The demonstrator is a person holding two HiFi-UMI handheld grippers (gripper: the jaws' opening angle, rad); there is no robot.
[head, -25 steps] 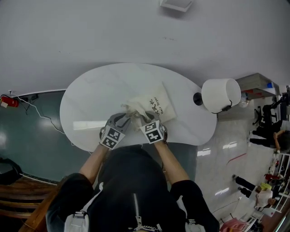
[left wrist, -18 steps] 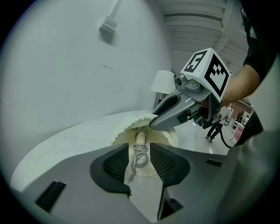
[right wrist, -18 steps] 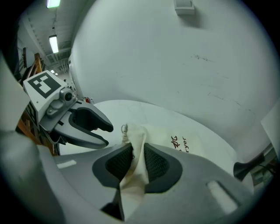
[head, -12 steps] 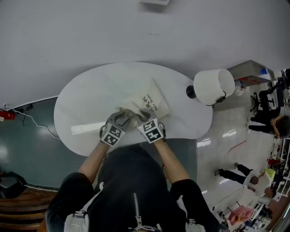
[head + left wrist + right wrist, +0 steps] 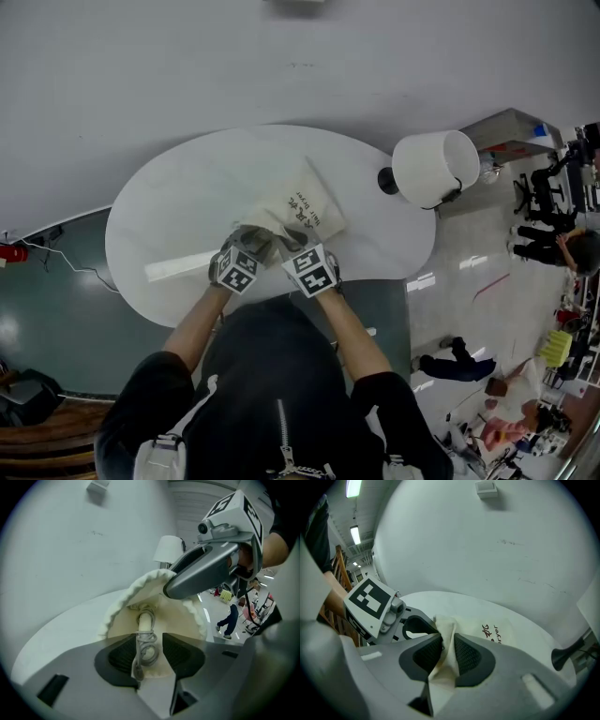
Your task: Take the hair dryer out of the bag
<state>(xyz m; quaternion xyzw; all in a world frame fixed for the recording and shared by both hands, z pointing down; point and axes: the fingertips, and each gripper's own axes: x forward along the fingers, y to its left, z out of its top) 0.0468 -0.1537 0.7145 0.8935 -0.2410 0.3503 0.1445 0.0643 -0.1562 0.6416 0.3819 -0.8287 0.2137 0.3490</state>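
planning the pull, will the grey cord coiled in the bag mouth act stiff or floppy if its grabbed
Probably floppy: the cord lies in loose loops, so it may uncoil before the hair dryer follows. The cloth bag looks limp too, crumpling where the right gripper pinches it. The left gripper is opening its jaws around the cord, not pressing it.

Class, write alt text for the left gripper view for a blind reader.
The left tongs are opening, jaws on either side of a coiled grey cord that lies in the open mouth of a cream cloth bag on a white table. The right tongs pinch the bag's rim from the upper right.
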